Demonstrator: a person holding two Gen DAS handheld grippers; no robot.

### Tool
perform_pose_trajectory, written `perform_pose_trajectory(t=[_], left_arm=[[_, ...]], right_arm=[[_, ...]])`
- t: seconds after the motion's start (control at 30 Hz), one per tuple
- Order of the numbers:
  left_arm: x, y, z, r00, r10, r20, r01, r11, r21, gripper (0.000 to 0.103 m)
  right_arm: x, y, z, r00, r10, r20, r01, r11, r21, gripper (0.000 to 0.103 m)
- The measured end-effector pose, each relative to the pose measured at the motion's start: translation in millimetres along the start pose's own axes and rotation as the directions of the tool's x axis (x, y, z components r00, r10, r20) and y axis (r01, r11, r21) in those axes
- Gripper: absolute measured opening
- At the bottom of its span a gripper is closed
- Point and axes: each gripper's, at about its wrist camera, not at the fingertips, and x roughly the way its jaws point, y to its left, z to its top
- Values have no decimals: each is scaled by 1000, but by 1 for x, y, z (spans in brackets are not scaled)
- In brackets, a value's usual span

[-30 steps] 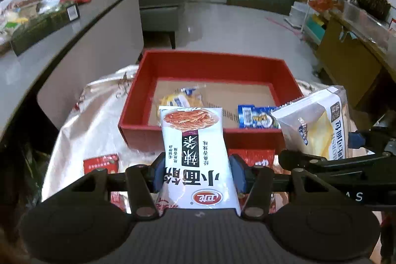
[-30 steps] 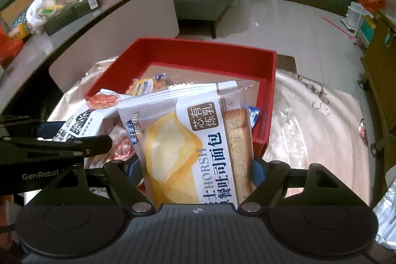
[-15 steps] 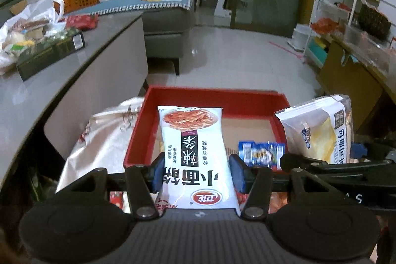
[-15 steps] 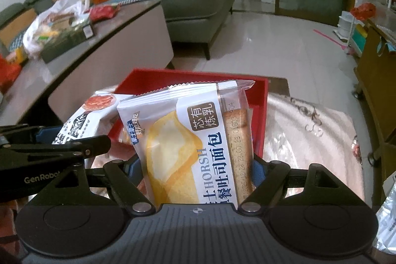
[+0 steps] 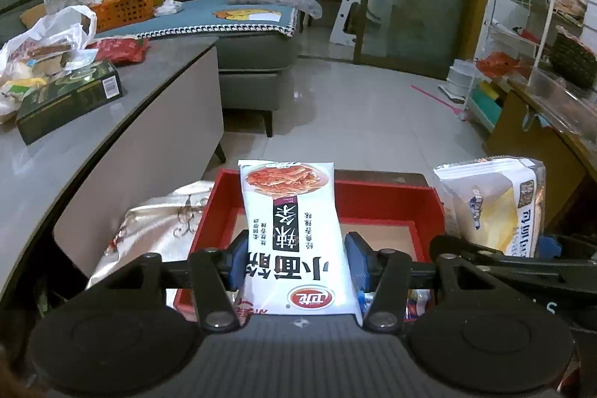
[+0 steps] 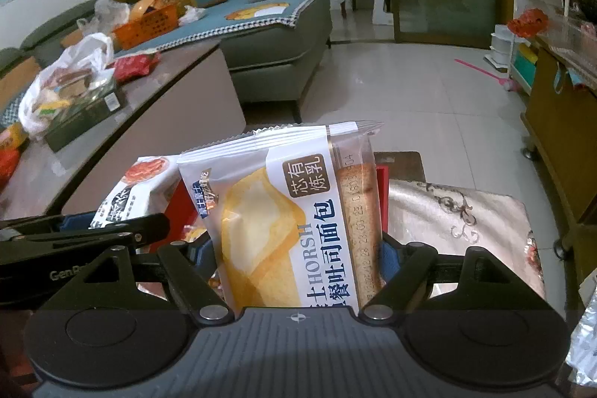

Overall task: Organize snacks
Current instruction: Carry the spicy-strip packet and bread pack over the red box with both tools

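Note:
My left gripper (image 5: 294, 265) is shut on a white spicy-strip snack packet (image 5: 294, 230) and holds it upright over the near part of the red tray (image 5: 384, 202). My right gripper (image 6: 298, 260) is shut on a white toast bread packet (image 6: 283, 222), upright above the tray's right side (image 6: 380, 181). The bread packet also shows at the right of the left wrist view (image 5: 492, 207), and the spicy-strip packet at the left of the right wrist view (image 6: 138, 189). The tray floor is mostly hidden behind both packets.
The tray sits on a low table with a shiny patterned cloth (image 6: 459, 215). A grey counter (image 5: 74, 152) with a dark box (image 5: 71, 99) and bags runs along the left. A sofa (image 5: 253, 55) stands behind, a wooden cabinet (image 6: 559, 137) at the right.
Both grippers have lifted and tilted up with their packets, so the tray sits lower in view and more of the room shows. The grips are unchanged.

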Motion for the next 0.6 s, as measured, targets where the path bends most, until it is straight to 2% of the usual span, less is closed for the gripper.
perform_pose_trajectory(t=[0.6], left_arm=[[57, -4, 8, 997, 58, -49, -58, 998, -6, 45]], right_arm=[[53, -10, 9, 998, -16, -55, 17, 999, 29, 84]])
